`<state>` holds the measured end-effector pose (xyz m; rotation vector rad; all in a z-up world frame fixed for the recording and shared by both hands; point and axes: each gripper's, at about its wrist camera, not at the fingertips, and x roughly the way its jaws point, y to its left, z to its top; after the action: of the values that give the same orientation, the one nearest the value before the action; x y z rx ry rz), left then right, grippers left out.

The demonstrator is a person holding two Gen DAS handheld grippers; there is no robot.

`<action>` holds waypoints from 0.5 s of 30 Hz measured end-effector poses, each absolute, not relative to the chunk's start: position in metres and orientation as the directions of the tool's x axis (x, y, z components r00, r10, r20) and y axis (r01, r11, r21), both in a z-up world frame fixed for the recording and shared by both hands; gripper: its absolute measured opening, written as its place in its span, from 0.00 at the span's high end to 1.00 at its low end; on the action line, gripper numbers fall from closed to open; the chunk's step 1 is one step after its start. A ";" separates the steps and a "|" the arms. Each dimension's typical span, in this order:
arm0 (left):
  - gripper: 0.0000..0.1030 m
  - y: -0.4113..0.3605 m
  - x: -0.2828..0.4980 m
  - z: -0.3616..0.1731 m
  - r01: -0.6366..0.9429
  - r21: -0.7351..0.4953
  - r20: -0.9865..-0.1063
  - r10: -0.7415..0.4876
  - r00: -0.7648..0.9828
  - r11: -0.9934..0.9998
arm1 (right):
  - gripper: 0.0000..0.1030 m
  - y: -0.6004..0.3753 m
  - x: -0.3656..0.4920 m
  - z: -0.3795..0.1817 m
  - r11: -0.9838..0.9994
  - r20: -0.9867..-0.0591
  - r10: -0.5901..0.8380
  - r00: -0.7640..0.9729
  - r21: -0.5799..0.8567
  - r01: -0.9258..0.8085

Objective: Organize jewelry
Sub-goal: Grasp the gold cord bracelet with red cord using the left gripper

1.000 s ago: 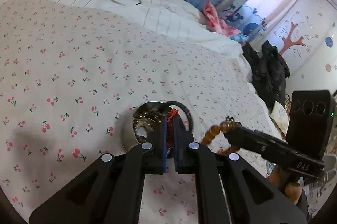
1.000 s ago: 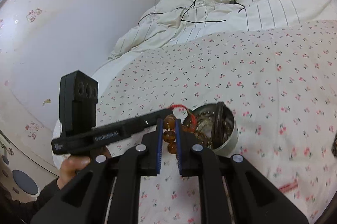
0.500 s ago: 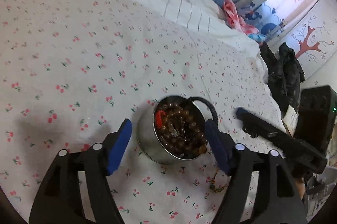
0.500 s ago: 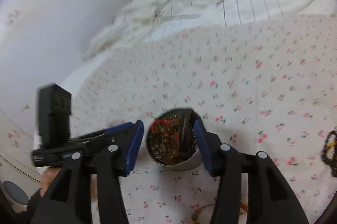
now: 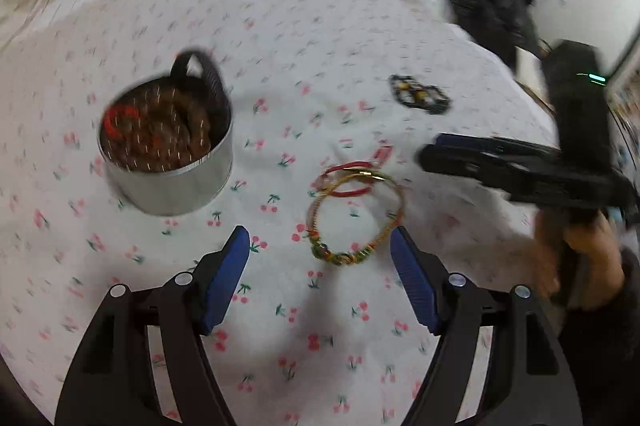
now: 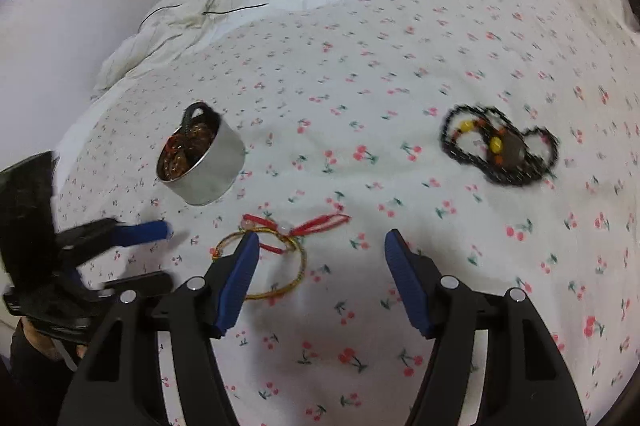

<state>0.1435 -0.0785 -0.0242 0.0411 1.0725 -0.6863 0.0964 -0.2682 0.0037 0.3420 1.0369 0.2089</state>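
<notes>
Where brown beads coil, round tin (image 5: 168, 162).

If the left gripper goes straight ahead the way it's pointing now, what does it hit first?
Probably the gold beaded bracelet lying on the cherry-print bedsheet: it sits just ahead of the open left gripper, between the finger lines. Depth is unclear.

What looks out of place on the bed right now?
The black band hangs over the rim of the tin instead of lying inside it. The gold-and-red bracelets and the black beaded necklace lie loose on the sheet. Nothing looks broken.
</notes>
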 end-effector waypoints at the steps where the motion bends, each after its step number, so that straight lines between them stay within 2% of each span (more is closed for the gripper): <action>1: 0.33 -0.080 0.146 -0.030 0.523 -0.281 -0.822 -0.483 0.303 0.805 | 0.38 -0.265 0.097 0.004 0.928 -0.799 0.334 0.501 0.371 -0.028; 4: 0.33 -0.090 0.147 -0.046 0.518 -0.283 -0.831 -0.476 0.288 0.807 | 0.37 -0.250 0.102 0.001 0.949 -0.813 0.298 0.500 0.310 -0.062; 8: 0.33 -0.107 0.140 -0.054 0.573 -0.208 -0.832 -0.451 0.323 0.793 | 0.38 -0.236 0.115 -0.018 0.958 -0.839 0.283 0.465 0.266 -0.105; 9: 0.47 -0.108 0.139 -0.054 0.582 -0.209 -0.831 -0.457 0.319 0.786 | 0.49 -0.231 0.116 -0.024 0.961 -0.851 0.277 0.446 0.249 -0.121; 10: 0.62 -0.110 0.139 -0.053 0.589 -0.209 -0.836 -0.455 0.307 0.781 | 0.66 -0.229 0.117 -0.027 0.963 -0.859 0.268 0.436 0.238 -0.125; 11: 0.84 -0.113 0.139 -0.052 0.602 -0.198 -0.846 -0.445 0.293 0.774 | 0.75 -0.227 0.116 -0.028 0.965 -0.866 0.263 0.426 0.230 -0.128; 12: 0.92 -0.114 0.138 -0.052 0.623 -0.203 -0.852 -0.450 0.268 0.755 | 0.89 -0.228 0.115 -0.028 0.957 -0.863 0.290 0.413 0.259 -0.132; 15: 0.93 -0.109 0.139 -0.046 0.624 -0.247 -0.841 -0.484 0.242 0.741 | 0.93 -0.240 0.112 -0.024 0.921 -0.825 0.383 0.415 0.377 -0.101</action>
<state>0.1385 -0.1091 -0.0460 0.1498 1.0879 -0.7616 0.1117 -0.2403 -0.0235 0.2871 1.1046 0.3097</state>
